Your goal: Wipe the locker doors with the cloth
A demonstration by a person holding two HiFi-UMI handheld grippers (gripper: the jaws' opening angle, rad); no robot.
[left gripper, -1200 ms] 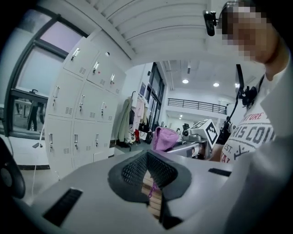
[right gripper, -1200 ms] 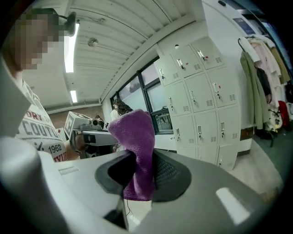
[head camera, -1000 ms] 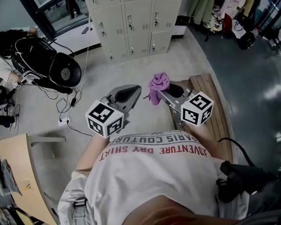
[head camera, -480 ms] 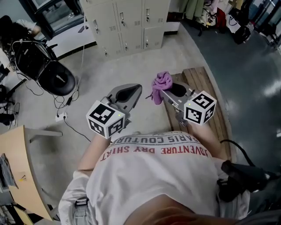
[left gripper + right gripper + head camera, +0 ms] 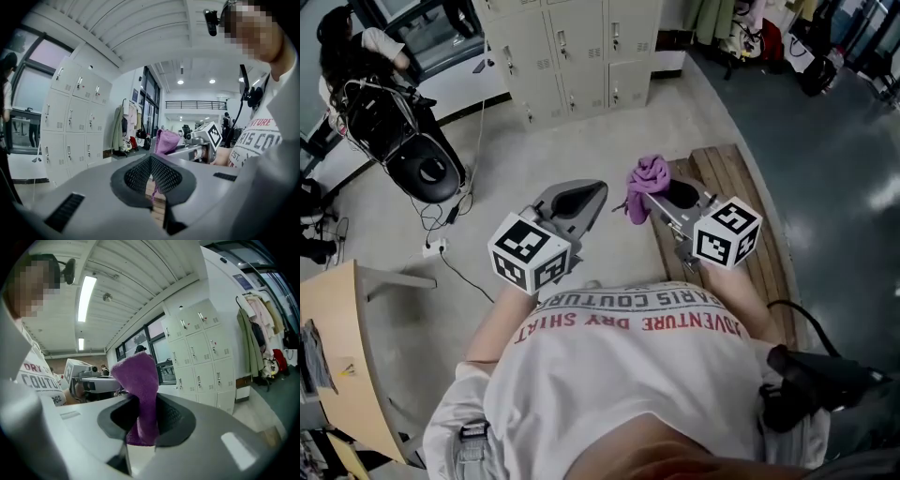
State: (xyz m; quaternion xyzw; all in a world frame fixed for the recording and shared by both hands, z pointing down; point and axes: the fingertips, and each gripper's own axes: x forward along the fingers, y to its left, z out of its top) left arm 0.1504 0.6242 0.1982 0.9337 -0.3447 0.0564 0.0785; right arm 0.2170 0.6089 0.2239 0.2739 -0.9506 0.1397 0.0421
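Right tool (image 5: 144, 420) around purple cloth (image 5: 136, 376)

1. On the white T-shirt (image 5: 628, 375), in the head view, we read a grey line, "PARIS COUTURE", upside down to us, its first letter partly hidden
2. Just under it in that view, we read a red line on the same shirt, "ADVENTURE DRY SHIRT", also upside down
3. In the left gripper view we make out only "RIS COU" of that print
4. In the right gripper view we make out "DRY" and "COUTU"
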